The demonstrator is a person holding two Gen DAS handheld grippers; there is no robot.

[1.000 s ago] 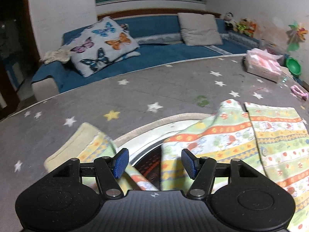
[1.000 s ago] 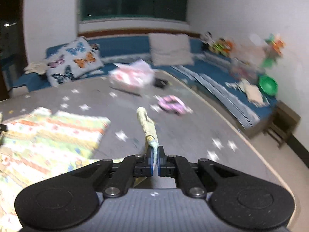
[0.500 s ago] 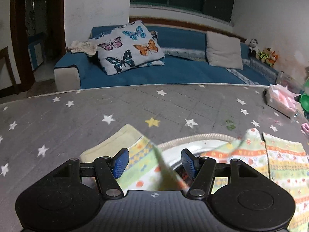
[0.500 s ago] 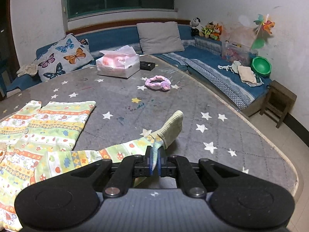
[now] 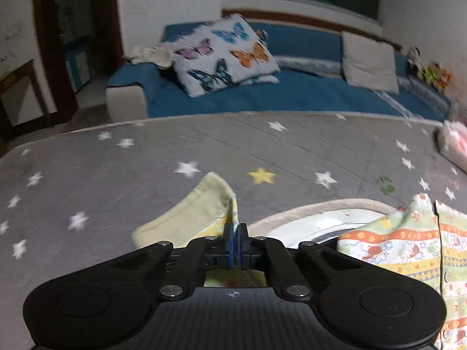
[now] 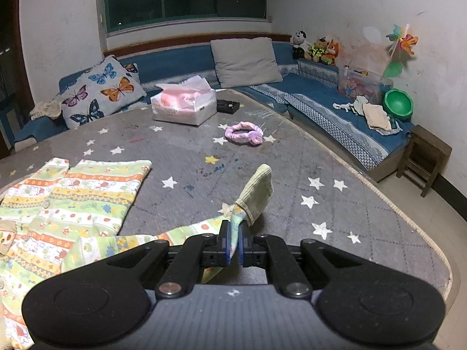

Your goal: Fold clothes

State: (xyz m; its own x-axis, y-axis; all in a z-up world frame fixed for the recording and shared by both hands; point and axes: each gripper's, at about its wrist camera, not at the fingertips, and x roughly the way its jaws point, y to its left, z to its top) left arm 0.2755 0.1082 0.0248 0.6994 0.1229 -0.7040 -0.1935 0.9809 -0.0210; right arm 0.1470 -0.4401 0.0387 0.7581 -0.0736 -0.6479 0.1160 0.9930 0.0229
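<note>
star-printed grey mat underneath; both claws, left claw and right claw, pinch thin sleeve edges of the patterned garment, so a hard tug could slip the cloth free.

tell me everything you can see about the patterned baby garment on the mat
The garment is soft, thin cotton by its look, pale green and yellow with orange bands and small cartoon prints. It lies mostly flat on the grey star mat. Its ribbed sleeve cuffs are lifted: the right gripper pinches one sleeve, the left gripper the other. A white neckline shows in the left view.
</note>
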